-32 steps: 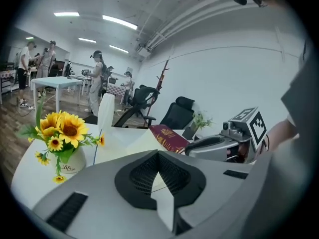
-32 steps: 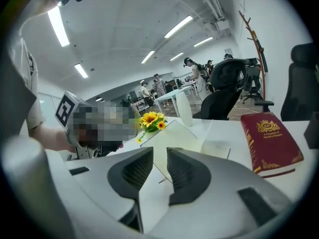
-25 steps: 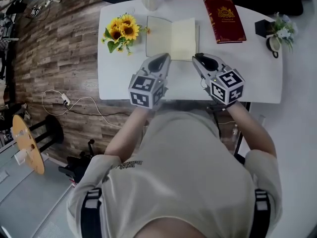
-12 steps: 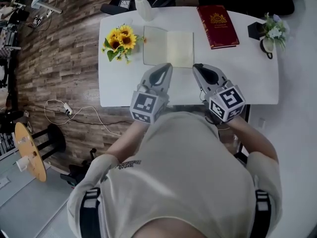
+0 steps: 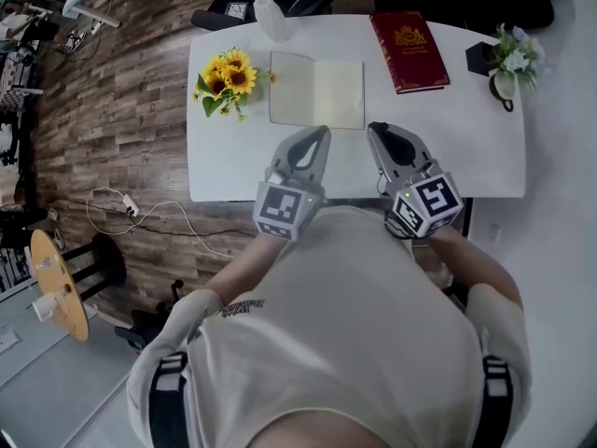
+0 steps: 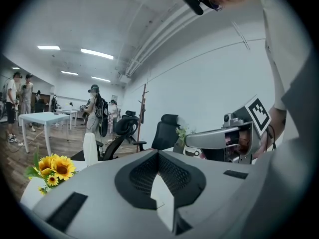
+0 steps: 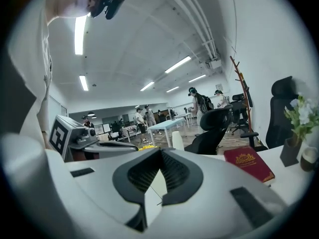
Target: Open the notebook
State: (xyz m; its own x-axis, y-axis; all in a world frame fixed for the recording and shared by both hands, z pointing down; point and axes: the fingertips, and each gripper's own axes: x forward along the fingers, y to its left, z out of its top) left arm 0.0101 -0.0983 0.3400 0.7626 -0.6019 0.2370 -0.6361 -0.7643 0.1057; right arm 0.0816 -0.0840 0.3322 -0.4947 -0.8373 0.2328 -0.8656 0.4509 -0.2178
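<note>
The notebook (image 5: pixel 317 90) lies open and flat on the white table (image 5: pixel 466 147), its pale pages facing up. My left gripper (image 5: pixel 320 131) hovers just short of the notebook's near edge, shut with nothing in it. Beside it, my right gripper (image 5: pixel 376 127) is likewise shut and empty. Both are held close to the person's chest and point across the table. In the left gripper view the left gripper (image 6: pixel 158 153) has its jaws meeting at the tips. The right gripper view shows the right gripper (image 7: pixel 160 151) with its jaws closed the same way.
A red hardcover book (image 5: pixel 409 37) lies at the back right of the table. Sunflowers (image 5: pixel 227 75) sit left of the notebook, a white vase (image 5: pixel 271 17) behind it. A small potted plant (image 5: pixel 508 63) stands at the right edge. Office chairs and people are beyond.
Both grippers have drawn back from the notebook's near edge toward the person's body and risen a little. The notebook has stayed open and still.
</note>
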